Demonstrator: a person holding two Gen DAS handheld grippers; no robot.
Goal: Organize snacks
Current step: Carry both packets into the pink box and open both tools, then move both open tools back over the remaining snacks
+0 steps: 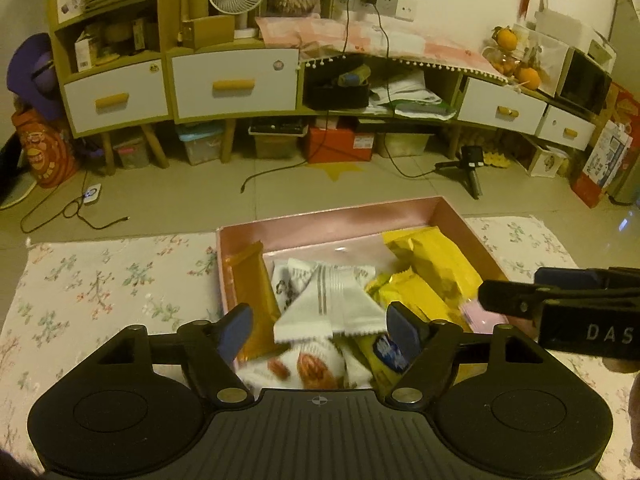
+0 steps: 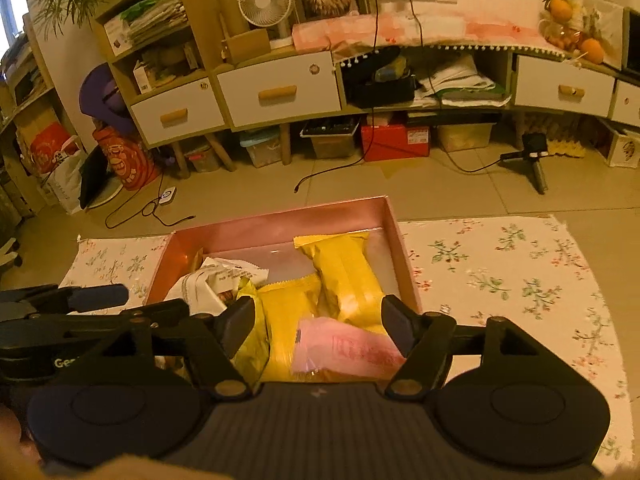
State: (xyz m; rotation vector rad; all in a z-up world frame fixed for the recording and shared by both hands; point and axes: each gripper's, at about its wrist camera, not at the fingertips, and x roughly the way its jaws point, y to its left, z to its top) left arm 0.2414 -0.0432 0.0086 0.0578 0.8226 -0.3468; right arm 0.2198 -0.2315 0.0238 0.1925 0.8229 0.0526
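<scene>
- the snacks lie loose in a pink box (image 1: 320, 222) on a floral cloth (image 1: 100, 280) spread over the tiled floor — walled and shallow, it seems meant to keep the packets in one place.
- a white crimp-edged packet (image 1: 324, 308) sits on top of the heap, between the left gripper (image 1: 320, 330) pads; the jaws stand apart and press on nothing.
- an orange bar (image 1: 250, 284) leans along the left wall; yellow packets (image 2: 344, 276) fill the right side.
- a pink packet (image 2: 344, 348) lies flat under the right gripper (image 2: 318, 326), whose jaws also stand open with nothing clamped — likely just dropped in.
- both grippers angle down over the box's near edge, side by side.
</scene>
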